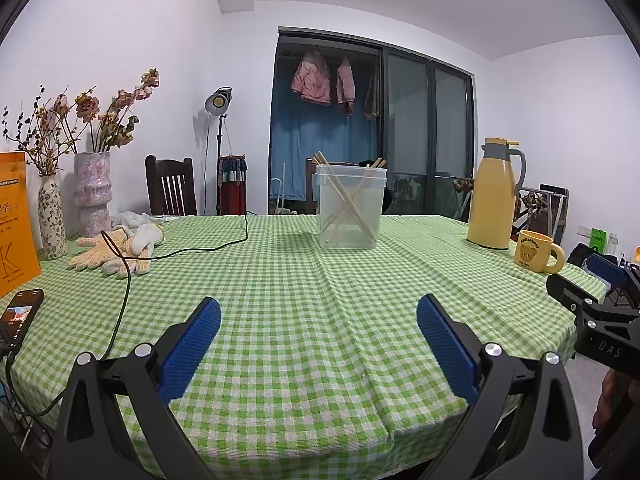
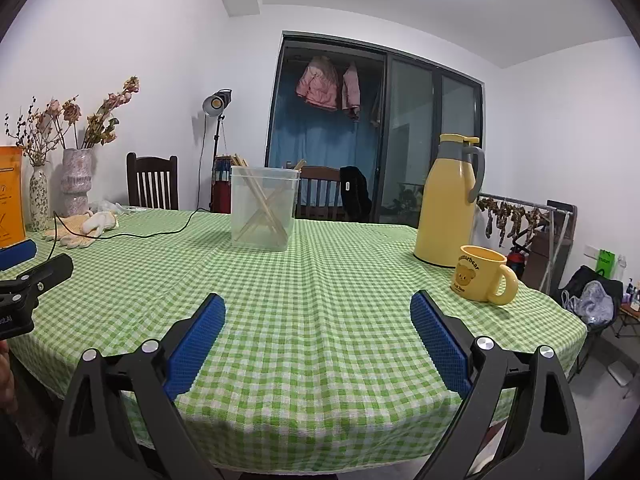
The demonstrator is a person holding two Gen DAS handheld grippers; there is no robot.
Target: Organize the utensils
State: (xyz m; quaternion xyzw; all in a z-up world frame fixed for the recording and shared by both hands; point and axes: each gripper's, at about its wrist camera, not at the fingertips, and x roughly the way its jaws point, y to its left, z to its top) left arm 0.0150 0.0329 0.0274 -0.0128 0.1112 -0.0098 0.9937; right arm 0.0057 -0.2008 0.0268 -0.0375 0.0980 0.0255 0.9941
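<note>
- Green-and-white checked cloth is covering the table [image 1: 320,320], and I am holding both tongs low over its near edge with nothing in either one.
- My left gripper [image 1: 319,326] is standing wide open, its blue pads far apart over bare cloth; my right gripper [image 2: 317,322] is gaping the same way, also empty.
- I am seeing the clear plastic container [image 1: 351,206] toward the far edge of the table, near the middle, with several wooden chopsticks [image 1: 348,208] crossing inside it and their tops leaning on the rim.
- I am finding no loose utensils on the cloth in either view, so I am judging that the chopsticks are already stowed, or that any others are lying out of sight.
- If I am going for the container next, I am reaching across the cloth along the centre crease, keeping the pads level and closing on one stick near its top, where it is clearing the rim.
- I am steadying the light container with the other tongs, since it looks likely to tip or slide on the cloth.
- Near the right edge, the yellow thermos jug [image 2: 448,204] is standing upright with its lid on; its contents are hidden.
- Just beside it, nearer me, the yellow bear mug [image 2: 482,278] is upright, and I cannot tell whether anything is in it.
- By the far left corner, two vases [image 1: 90,192] are holding dried flowers.
</note>
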